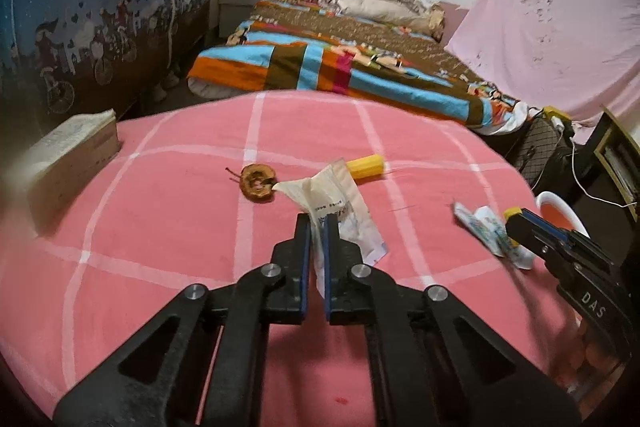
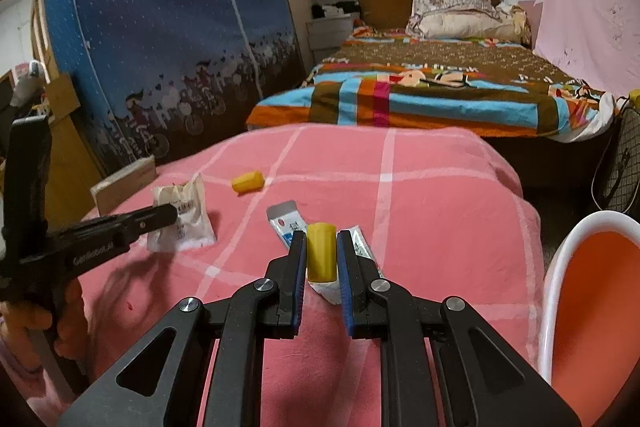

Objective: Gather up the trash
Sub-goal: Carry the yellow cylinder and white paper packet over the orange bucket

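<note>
Pink checked cloth [image 1: 168, 187] covers the table, bed [image 1: 360, 67] beyond. My left tongs [image 1: 317, 223] clenched on a white paper packet [image 1: 340, 203] beside a dried apple core [image 1: 258, 183]. My right tongs [image 2: 321, 247] grip a yellow cap [image 2: 321, 255] above a foil wrapper [image 2: 286, 221]; orange bin [image 2: 596, 299] at right.

Pink checked bedspread [image 1: 168, 227], scattered wrappers [image 2: 286, 221]

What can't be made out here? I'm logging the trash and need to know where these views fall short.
- White packet: its print is too small and blurred in both views; the left gripper covers its near end.
- Blue-and-white wrapper: partly hidden behind the yellow cap in the right gripper; smeared in the left view.
- Bin: cut off by the frame edge, contents unseen.
</note>
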Available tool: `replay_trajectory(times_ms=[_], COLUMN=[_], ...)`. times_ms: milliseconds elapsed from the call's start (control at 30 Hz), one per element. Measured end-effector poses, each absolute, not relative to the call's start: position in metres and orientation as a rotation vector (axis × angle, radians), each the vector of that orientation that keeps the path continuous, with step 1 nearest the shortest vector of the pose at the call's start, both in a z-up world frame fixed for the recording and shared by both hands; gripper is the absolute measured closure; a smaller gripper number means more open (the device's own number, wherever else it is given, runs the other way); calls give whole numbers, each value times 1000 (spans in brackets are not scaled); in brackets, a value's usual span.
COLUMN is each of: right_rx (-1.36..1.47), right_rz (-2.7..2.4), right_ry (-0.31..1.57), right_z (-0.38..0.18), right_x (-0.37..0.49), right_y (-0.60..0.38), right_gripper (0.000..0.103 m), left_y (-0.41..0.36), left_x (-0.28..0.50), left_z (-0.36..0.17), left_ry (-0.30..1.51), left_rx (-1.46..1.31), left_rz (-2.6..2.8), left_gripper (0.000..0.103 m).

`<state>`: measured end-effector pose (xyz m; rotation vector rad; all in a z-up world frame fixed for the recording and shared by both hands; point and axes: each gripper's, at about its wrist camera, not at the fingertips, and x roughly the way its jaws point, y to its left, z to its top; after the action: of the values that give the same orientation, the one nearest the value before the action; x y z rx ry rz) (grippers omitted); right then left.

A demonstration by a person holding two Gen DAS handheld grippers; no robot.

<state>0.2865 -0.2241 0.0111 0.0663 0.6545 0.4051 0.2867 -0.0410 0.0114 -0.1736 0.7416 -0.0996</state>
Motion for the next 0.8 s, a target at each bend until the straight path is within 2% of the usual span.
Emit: replay_trajectory(times_ms=[300, 800], right_rx=[137, 174], right_rz=[427, 326], right_ry=[454, 65], right_z=[33, 78], right_x=[260, 201], right_y=[-243, -301], right_gripper=[90, 90], left_y=[-61, -127], left_x=[255, 204], left_z=[32, 97], left_ry=[595, 181], left_rx=[-136, -12], left_rz=[-115, -256], left_gripper=[103, 103])
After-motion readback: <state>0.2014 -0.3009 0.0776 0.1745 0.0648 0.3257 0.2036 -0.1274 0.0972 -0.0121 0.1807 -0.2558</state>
